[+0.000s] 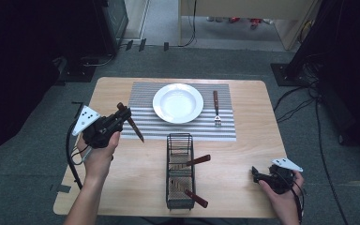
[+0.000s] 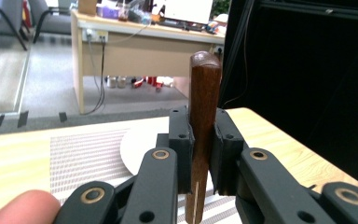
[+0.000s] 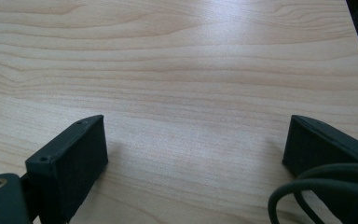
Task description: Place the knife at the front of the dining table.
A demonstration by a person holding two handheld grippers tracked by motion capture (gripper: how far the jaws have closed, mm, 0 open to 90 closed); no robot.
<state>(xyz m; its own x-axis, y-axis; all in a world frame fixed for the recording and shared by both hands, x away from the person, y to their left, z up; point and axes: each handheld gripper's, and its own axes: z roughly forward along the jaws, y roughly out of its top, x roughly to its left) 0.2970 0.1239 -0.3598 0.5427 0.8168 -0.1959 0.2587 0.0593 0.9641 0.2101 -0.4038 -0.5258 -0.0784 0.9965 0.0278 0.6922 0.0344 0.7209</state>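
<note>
A knife [image 1: 134, 126] with a brown wooden handle [image 2: 204, 98] is clamped in my left gripper [image 1: 122, 115], which hangs over the left edge of the striped placemat [image 1: 183, 126]. The handle end points up and the blade slants down to the right over the mat. In the left gripper view both black jaws press on the handle, and the gripper [image 2: 204, 149] faces the white plate [image 2: 140, 144]. The plate [image 1: 177, 102] sits at the mat's centre, with a fork [image 1: 216, 108] to its right. My right gripper [image 1: 254, 174] rests low at the table's front right, and in its own view it [image 3: 196, 144] stands open with nothing between its jaws.
A black wire caddy [image 1: 180, 171] stands at the front centre of the wooden table [image 1: 243, 154], with two wooden-handled utensils sticking out to its right. Beyond the table are grey carpet, cables and a desk [image 2: 135, 42].
</note>
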